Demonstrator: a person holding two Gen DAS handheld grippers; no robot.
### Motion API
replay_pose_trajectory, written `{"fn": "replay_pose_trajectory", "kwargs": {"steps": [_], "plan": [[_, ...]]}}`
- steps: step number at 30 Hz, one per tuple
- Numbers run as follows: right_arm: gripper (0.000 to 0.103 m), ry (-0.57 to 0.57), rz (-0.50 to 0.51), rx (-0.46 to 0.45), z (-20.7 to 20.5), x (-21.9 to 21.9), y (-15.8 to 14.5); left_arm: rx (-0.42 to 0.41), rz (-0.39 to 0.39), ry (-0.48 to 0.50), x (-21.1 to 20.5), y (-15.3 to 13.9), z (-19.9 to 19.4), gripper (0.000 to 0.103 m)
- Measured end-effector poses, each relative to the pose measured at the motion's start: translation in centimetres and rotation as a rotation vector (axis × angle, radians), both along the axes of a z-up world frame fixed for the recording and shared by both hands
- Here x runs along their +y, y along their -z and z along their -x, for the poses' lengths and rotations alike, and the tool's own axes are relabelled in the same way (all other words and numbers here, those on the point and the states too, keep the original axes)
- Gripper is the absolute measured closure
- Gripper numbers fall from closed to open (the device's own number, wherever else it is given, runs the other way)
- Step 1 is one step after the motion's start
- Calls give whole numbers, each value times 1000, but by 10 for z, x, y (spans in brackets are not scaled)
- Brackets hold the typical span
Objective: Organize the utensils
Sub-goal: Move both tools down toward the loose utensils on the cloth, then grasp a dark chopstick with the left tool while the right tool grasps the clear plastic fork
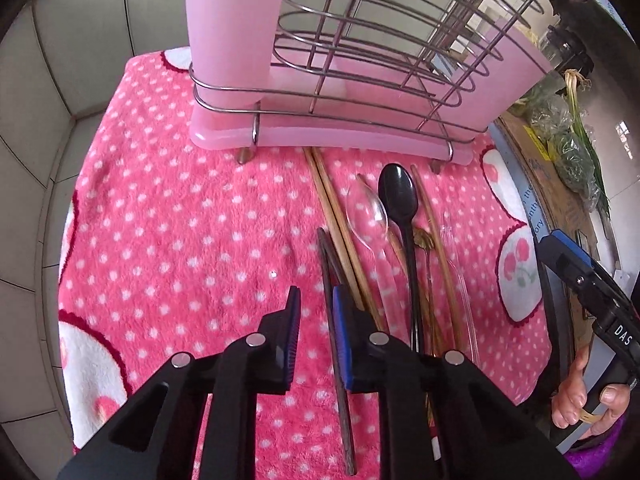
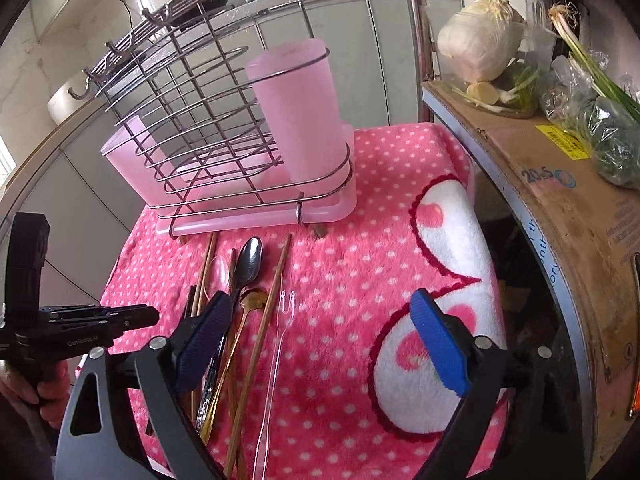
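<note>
Several utensils lie side by side on a pink dotted cloth (image 1: 180, 216) in front of a wire utensil rack (image 1: 360, 60) with pink plastic cups (image 2: 300, 112): wooden chopsticks (image 1: 336, 216), a dark chopstick (image 1: 334, 320), a clear spoon (image 1: 366, 212), a black spoon (image 1: 400, 196), a small gold spoon (image 2: 254, 300) and a clear fork (image 2: 280, 320). My left gripper (image 1: 316, 332) is open, low over the cloth, its right finger beside the dark chopstick. My right gripper (image 2: 320, 340) is wide open above the utensils' handles, holding nothing.
A cardboard box (image 2: 560, 200) stands at the right with a cabbage (image 2: 480, 44), spring onions (image 2: 592, 64) and bagged greens on it. Grey cabinet doors (image 2: 340, 40) run behind the rack. The cloth's edge (image 1: 80, 208) drops off at the left.
</note>
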State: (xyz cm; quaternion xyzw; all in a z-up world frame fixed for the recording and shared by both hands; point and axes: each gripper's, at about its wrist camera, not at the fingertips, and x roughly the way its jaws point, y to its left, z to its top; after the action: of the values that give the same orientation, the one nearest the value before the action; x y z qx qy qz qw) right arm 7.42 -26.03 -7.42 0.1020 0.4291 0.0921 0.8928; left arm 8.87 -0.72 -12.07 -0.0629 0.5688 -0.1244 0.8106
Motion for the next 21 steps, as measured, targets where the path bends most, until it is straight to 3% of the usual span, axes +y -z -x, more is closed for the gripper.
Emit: {"fn": "replay_pose_trajectory", "kwargs": {"steps": [3,6,16,21], "plan": [[30,3,-42,21,-2,-5,3,38,3,15,-6,9,-6,88],[35,7,-70,36,-4,-9,4,64,-9,26,-12,16,-11,88],[37,-10,-137,64,-5,-9,6,113,-9,30,-20,33,-23,91],[37,-30,-181,92,-7,-8,10,91,24,-21,5,27,-22,99]]}}
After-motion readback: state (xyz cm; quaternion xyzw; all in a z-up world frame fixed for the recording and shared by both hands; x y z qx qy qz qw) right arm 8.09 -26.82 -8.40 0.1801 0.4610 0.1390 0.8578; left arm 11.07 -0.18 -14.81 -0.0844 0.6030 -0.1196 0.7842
